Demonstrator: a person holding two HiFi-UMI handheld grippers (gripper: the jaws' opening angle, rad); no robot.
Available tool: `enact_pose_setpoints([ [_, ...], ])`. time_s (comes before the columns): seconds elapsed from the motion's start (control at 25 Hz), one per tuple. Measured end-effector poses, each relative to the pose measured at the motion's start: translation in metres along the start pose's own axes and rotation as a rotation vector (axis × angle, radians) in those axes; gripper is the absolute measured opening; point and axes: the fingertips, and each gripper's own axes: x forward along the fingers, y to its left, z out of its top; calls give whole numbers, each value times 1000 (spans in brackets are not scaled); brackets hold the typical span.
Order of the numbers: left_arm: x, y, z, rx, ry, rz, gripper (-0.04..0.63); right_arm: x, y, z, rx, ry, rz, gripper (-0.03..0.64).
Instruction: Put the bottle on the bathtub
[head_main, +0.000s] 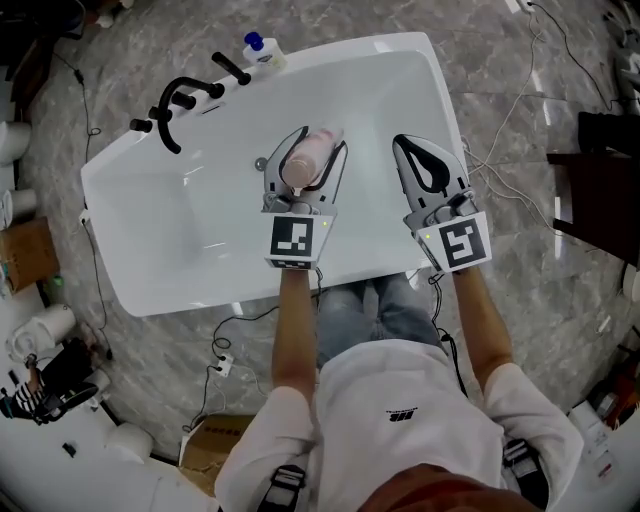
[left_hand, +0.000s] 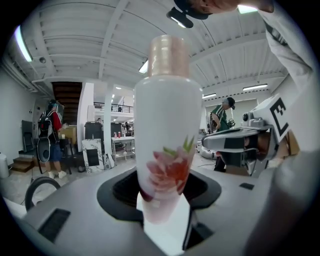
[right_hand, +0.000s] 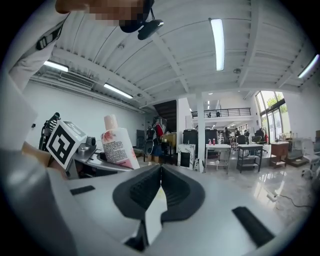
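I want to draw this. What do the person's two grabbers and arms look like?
Both the left gripper and right gripper are light grey, with long curved fingers lined in black. Each carries a white cube printed with black square markers. The person wears a white short-sleeved T-shirt, and thin dark cables hang below the grippers.

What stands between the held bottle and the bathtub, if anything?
Nothing visible does. The left gripper holds the bottle over the bathtub; the black faucet and a blue-capped bottle sit at its far rim, aside.
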Motion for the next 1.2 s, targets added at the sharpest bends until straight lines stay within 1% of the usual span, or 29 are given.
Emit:
enact_pose_setpoints([
  [0.08,14,11,-15,-13,2,3,227,16,-3,-12,12,0,-10,-5],
  [0.2,34,27,-37,-21,8,6,227,39,-10,-36,0,19,-15,-5],
  [0.44,71,55,-76,-12,24,15,227,81,-25,-82,-42,54,-9,-5],
  [0.56,84,67,-93,-4,31,17,227,103,-26,-97,-35,58,-2,-5],
  [0.84,122,94,-126,0,39,21,227,151,-36,-136,-64,84,23,-5],
  [1.2,177,124,-158,11,38,29,227,206,-56,-177,-79,86,49,-5],
])
